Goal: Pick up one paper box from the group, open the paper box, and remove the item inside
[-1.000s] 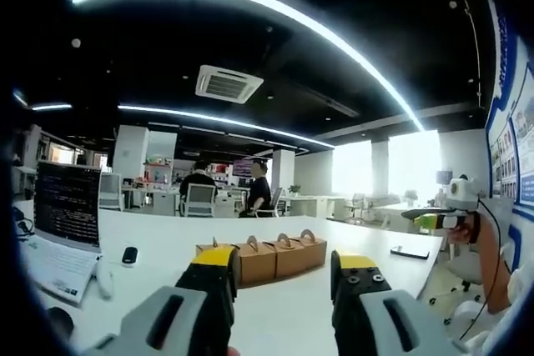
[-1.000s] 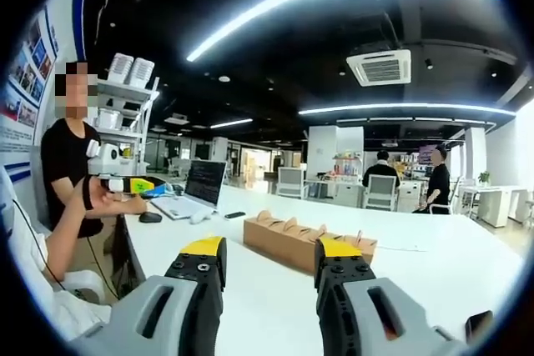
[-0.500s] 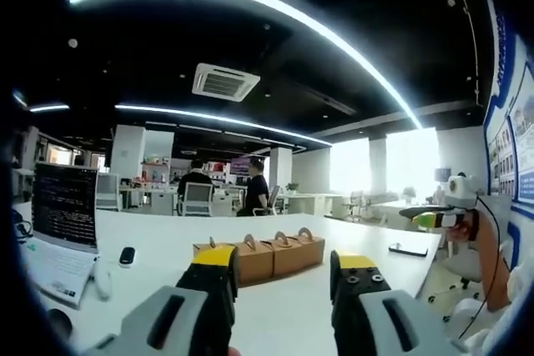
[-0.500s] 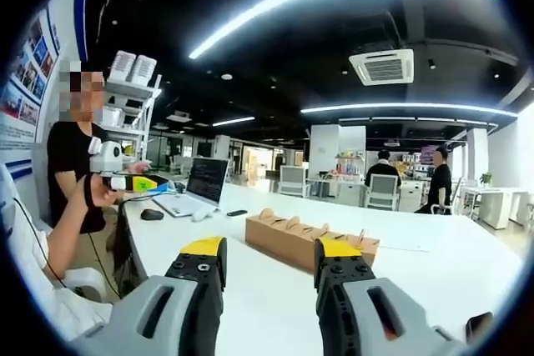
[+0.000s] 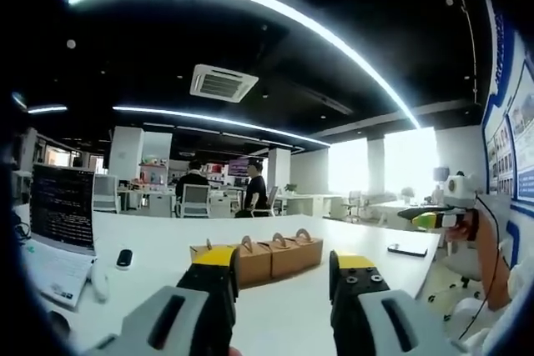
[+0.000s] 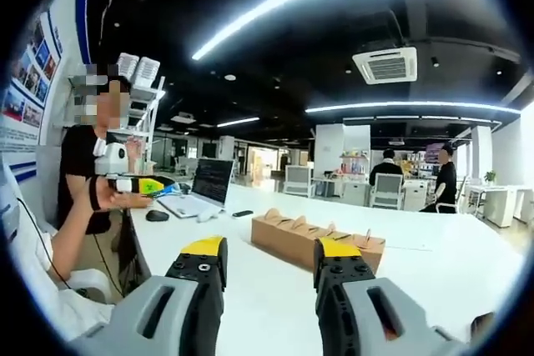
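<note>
Only right gripper view catches the seated person (image 6: 92, 172) (boxes (image 6: 317, 242) untouched).

Matt brown cardboard paper boxes (image 5: 257, 258) on a smooth white table (image 5: 284, 314) — faintly glossy, plastic-looking.

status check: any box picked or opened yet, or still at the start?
Done: nothing. The row of paper boxes sits closed on the white table, handles up. In hand: nothing. The left gripper and right gripper are both open, jaws apart and empty, held short of the boxes and pointed toward them. Left: picking one box from the row, opening it, and removing the item inside.
</note>
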`<state>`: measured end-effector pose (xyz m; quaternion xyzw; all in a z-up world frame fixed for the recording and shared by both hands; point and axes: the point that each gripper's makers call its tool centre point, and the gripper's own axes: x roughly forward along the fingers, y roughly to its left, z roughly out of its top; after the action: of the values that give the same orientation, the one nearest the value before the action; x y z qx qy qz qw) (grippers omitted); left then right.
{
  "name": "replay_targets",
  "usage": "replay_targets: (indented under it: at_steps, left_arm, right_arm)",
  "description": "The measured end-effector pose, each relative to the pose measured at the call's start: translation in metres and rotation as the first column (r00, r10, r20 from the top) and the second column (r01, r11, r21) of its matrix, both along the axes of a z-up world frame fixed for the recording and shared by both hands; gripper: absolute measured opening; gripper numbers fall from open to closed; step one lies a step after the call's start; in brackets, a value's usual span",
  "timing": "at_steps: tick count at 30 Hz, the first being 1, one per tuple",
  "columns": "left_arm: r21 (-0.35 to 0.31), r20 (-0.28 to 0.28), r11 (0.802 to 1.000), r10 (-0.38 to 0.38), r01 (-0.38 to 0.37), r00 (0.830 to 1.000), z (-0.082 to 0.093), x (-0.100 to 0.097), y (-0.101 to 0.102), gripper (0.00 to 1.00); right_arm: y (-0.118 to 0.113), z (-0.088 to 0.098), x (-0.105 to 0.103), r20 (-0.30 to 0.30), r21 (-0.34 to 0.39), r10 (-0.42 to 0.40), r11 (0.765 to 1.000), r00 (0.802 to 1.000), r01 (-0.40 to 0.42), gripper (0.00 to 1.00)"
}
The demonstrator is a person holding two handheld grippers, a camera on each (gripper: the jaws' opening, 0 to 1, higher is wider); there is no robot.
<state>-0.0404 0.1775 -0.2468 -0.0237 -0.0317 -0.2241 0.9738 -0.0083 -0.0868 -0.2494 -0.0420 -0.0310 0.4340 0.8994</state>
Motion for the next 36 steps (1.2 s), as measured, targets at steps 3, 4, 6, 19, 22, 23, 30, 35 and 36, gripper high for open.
replay_targets:
  at_steps: [3,4,6,19,22,23,30,35,36]
  left_arm:
    - [0.005,0.0,1.0,-0.01,0.01,1.0,0.0,-0.002,-0.001,0.44]
    - [0.004,0.002,1.0,-0.008,0.008,1.0,0.001,-0.003,0.0,0.44]
    - [0.001,0.006,1.0,-0.001,0.001,1.0,0.002,-0.005,0.003,0.44]
    - [-0.005,0.006,1.0,0.024,-0.024,1.0,0.004,-0.003,0.011,0.43]
    - [0.004,0.002,1.0,0.021,-0.021,1.0,0.003,-0.003,0.01,0.42]
    - [0.0,0.003,1.0,0.021,-0.021,1.0,0.003,-0.003,0.01,0.42]
    - [-0.014,0.006,0.999,0.03,-0.03,1.0,0.004,-0.005,0.015,0.4]
    - [-0.037,0.01,0.999,0.013,-0.013,1.0,0.006,-0.004,0.015,0.4]
    - [-0.048,0.014,0.999,0.007,-0.007,1.0,0.007,-0.004,0.015,0.4]
  right_arm:
    - [0.002,0.0,-0.001,0.005,-0.011,-0.003,1.0,1.0,0.004,0.42]
    - [0.002,0.0,-0.002,0.007,-0.012,0.001,1.0,1.0,-0.001,0.42]
    - [0.004,-0.001,-0.004,0.007,-0.019,0.007,1.0,1.0,-0.006,0.41]
    - [-0.002,-0.001,0.0,0.007,-0.018,-0.008,1.0,1.0,0.008,0.41]
    - [-0.002,-0.002,0.001,0.007,-0.018,-0.01,1.0,1.0,0.01,0.41]
    - [-0.001,-0.002,0.001,0.006,-0.018,-0.007,1.0,1.0,0.007,0.41]
    - [0.0,-0.001,0.0,0.007,-0.022,-0.002,1.0,1.0,0.002,0.41]
    - [0.0,-0.001,0.001,0.009,-0.021,-0.005,1.0,1.0,0.005,0.41]
    - [0.0,-0.001,0.001,0.008,-0.021,-0.004,1.0,1.0,0.004,0.41]
